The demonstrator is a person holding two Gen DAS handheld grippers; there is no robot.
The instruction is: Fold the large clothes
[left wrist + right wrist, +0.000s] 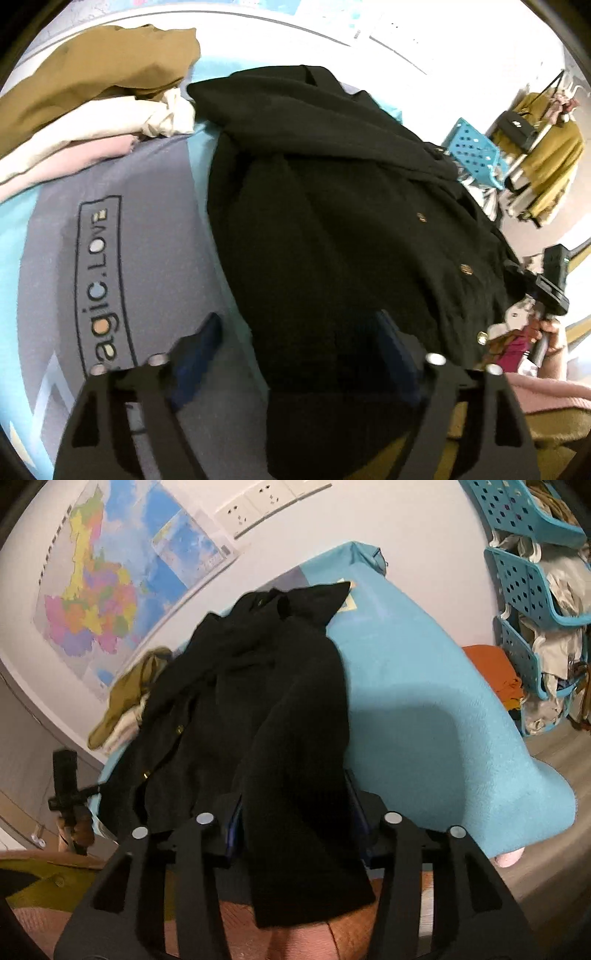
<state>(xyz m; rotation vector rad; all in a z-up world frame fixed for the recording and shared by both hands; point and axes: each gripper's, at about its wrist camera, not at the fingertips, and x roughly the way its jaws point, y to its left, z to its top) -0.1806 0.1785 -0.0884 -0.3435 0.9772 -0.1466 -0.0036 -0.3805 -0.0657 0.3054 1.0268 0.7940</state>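
A black coat (332,206) with gold buttons lies on a table covered by a blue and grey cloth (147,229). My left gripper (299,347) is open, its jaws wide apart, over the coat's near hem; the right finger rests on the black fabric. In the right wrist view the coat (240,686) lies bunched, and one sleeve (303,775) hangs down between the jaws of my right gripper (295,808), which is shut on it. The right gripper also shows at the right of the left wrist view (550,288).
A pile of brown, cream and pink clothes (92,99) lies at the table's far left. Blue plastic baskets (532,602) full of clothes stand at the right. An orange garment (495,672) lies behind the table. A map (110,579) hangs on the wall.
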